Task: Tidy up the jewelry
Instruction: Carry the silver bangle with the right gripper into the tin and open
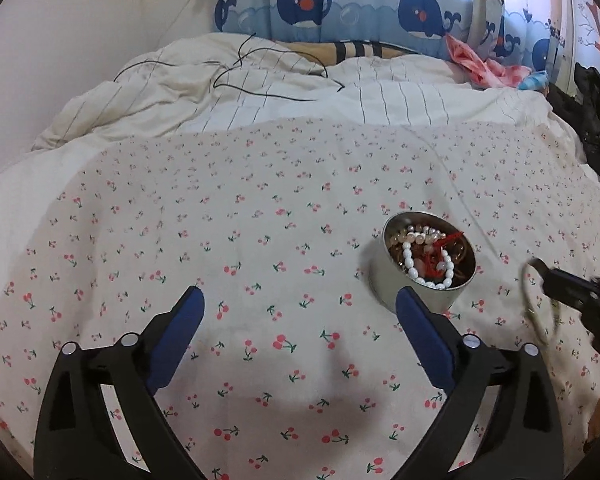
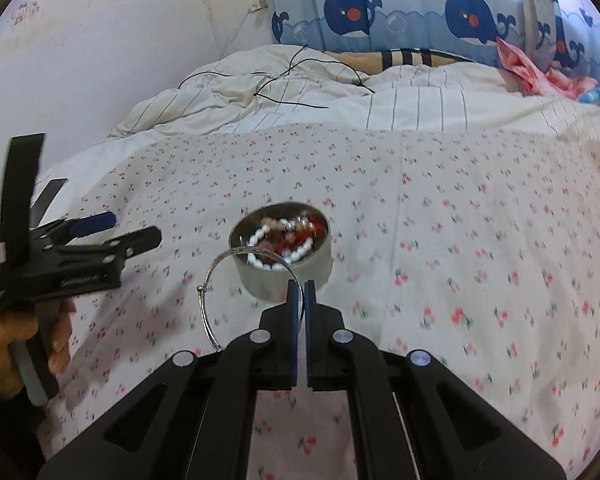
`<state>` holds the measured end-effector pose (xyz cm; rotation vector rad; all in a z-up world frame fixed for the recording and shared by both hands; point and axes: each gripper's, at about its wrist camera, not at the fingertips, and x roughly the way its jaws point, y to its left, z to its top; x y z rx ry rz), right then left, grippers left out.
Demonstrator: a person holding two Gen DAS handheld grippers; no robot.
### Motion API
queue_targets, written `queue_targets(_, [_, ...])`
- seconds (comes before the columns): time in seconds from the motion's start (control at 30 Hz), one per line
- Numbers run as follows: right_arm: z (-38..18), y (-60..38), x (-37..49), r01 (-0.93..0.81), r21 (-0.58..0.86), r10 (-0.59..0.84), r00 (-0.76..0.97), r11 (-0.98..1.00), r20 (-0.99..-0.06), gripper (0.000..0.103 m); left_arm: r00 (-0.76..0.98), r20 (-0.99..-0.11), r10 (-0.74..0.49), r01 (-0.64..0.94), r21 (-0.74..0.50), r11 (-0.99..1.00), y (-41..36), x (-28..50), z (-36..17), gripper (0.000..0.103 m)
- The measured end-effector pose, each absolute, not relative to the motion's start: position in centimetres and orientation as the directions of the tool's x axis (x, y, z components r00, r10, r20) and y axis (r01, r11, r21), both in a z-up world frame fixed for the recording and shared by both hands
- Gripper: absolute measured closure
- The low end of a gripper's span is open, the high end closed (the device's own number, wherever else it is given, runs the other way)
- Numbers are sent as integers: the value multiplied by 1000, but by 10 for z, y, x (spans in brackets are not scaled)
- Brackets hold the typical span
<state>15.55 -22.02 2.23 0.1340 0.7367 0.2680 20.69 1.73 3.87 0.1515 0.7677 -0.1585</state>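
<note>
Right wrist view: my right gripper (image 2: 301,285) is pinched shut on a thin silver bangle (image 2: 220,276), whose hoop hangs out to the left in front of the round tin (image 2: 284,276). The tin sits on the cherry-print sheet (image 2: 440,240), heaped with a white bead bracelet (image 2: 280,258) and red and pink pieces. Behind it a striped quilt (image 2: 300,104) with a loose black cable (image 2: 284,76) lies against the whale curtain (image 2: 380,12). My left gripper (image 2: 134,228) is held off to the left, well apart from the tin.

The left wrist view shows what this one cannot: my left gripper (image 1: 300,304) spread wide with nothing between its blue pads, and the tin (image 1: 420,288) just beyond the right finger.
</note>
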Motion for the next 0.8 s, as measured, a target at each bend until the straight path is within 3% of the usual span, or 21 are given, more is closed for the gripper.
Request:
queue_targets(0.37, [28, -201, 197, -215, 167, 272, 717, 962, -642, 99, 741, -669, -59, 231, 171, 958, 1, 198, 46, 10])
queue_targets(0.8, [18, -190, 228, -210, 139, 249, 703, 968, -666, 99, 739, -670, -75, 231, 147, 962, 5, 197, 48, 9])
